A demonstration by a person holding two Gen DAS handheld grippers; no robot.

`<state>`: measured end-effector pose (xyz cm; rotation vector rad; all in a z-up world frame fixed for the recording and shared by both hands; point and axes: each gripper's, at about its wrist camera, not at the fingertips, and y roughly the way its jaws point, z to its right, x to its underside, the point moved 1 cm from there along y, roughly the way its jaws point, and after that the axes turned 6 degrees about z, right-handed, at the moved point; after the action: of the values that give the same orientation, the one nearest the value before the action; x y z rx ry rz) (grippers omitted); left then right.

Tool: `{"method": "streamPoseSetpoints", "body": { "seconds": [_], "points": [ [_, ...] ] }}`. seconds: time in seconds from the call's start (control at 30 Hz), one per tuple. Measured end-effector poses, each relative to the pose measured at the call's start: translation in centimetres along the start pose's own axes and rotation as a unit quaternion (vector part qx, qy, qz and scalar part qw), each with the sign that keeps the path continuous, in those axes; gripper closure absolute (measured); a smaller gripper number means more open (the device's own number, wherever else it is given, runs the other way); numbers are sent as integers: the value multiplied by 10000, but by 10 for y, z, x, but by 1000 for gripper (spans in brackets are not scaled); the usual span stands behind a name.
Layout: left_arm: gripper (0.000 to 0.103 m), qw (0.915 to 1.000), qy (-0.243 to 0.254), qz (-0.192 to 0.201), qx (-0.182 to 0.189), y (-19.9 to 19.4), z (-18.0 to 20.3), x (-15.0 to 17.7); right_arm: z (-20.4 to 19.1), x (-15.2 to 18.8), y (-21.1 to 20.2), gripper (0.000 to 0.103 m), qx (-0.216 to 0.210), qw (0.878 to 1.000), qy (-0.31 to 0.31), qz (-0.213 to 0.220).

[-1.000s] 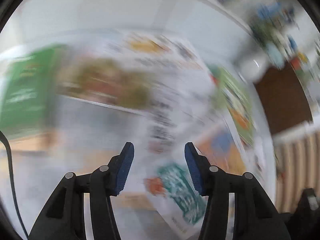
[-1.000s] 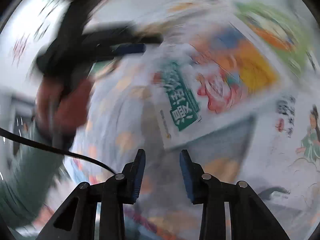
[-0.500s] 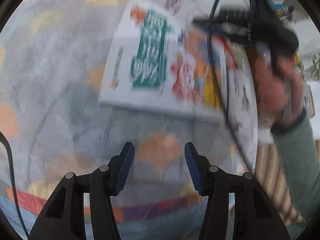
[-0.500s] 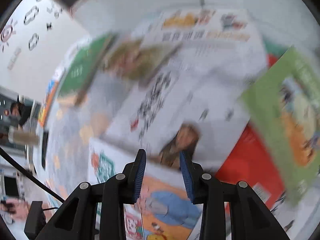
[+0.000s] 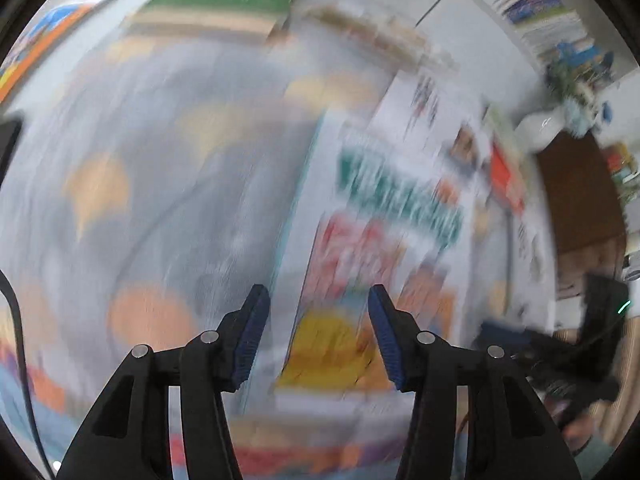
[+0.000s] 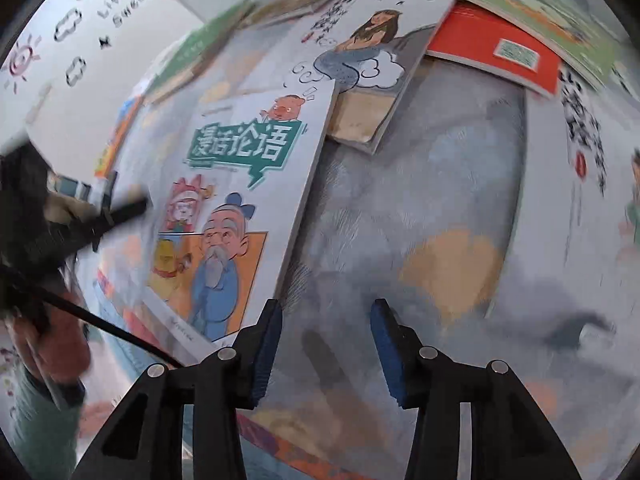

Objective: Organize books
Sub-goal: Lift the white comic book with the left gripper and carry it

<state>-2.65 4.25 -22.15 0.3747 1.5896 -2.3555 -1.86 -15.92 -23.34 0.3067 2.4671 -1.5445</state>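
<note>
The right gripper (image 6: 324,344) has its jaws part open and widening, with nothing between them; below the gap lies only the grey patterned cloth (image 6: 400,208) that covers the surface. Just left of its left jaw lies the white comic book with the teal title banner (image 6: 240,200), flat on the cloth, its lower corner close to the jaw but apart from it. Beyond that book a second one, with a seated long-haired figure on its cover (image 6: 368,52), lies partly under the comic book's far corner, and a red book (image 6: 492,48) and a green-covered book (image 6: 532,12) overlap further off.

The left gripper (image 5: 316,324) has its jaws about half open and closing slightly, also empty. It points steeply down at the near end of the same comic book (image 5: 360,264), which is heavily blurred in this view. A thick green book (image 5: 224,0) lies well apart at the far side of the cloth.

My reading is that one book has just been set down and both hands are between grasps, choosing the next to gather. The next move would need a jaw to slip under a book's edge, which lies flush on soft cloth, so a low, slanted approach at a free corner seems called for.

Half a second ago the right wrist view looked over the far books with the comic book beneath its jaws, which stood narrower; now the book sits to the left. The left wrist view then showed the comic book well ahead; now it lies directly under the jaws.
</note>
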Motion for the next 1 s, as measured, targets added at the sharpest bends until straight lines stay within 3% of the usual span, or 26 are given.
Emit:
{"method": "streamPoseSetpoints", "body": {
  "seconds": [0.1,0.13,0.23,0.3,0.37,0.4,0.47,0.53,0.63,0.7,0.8,1.0],
  "points": [
    [61,9999,107,43,-86,-7,-12,22,-19,10,2,69,-320,9993,-176,91],
    [60,9999,-40,-16,96,-7,-13,23,-27,14,8,75,-211,9992,-323,93],
    [61,9967,-533,106,596,-15,-27,18,-37,17,16,76,47,9986,-503,169],
    [61,9818,-1174,269,1465,-30,-44,17,-28,16,13,76,-133,9992,-358,153],
    [61,9592,-1592,389,2306,-44,-54,19,-9,15,12,76,-549,9984,89,122],
    [61,9580,-1597,405,2349,-46,-52,19,-1,13,12,76,-683,9970,349,98],
    [64,9658,-1479,396,2092,-44,-47,25,15,14,7,76,-953,9932,666,80],
    [78,9718,-1482,348,1801,-34,-43,28,19,16,3,76,-968,9927,708,108],
    [93,9696,-1558,246,1869,-20,-34,31,16,17,-1,76,-858,9947,559,118],
    [93,9685,-1579,162,1921,-11,-27,33,12,16,2,76,-847,9953,466,79],
    [93,9757,-1379,78,1702,1,-9,37,12,12,2,76,-829,9958,383,-29],
    [93,9661,-1568,214,2040,-12,-7,36,-9,3,20,74,-725,9968,171,-306]
  ]
}}
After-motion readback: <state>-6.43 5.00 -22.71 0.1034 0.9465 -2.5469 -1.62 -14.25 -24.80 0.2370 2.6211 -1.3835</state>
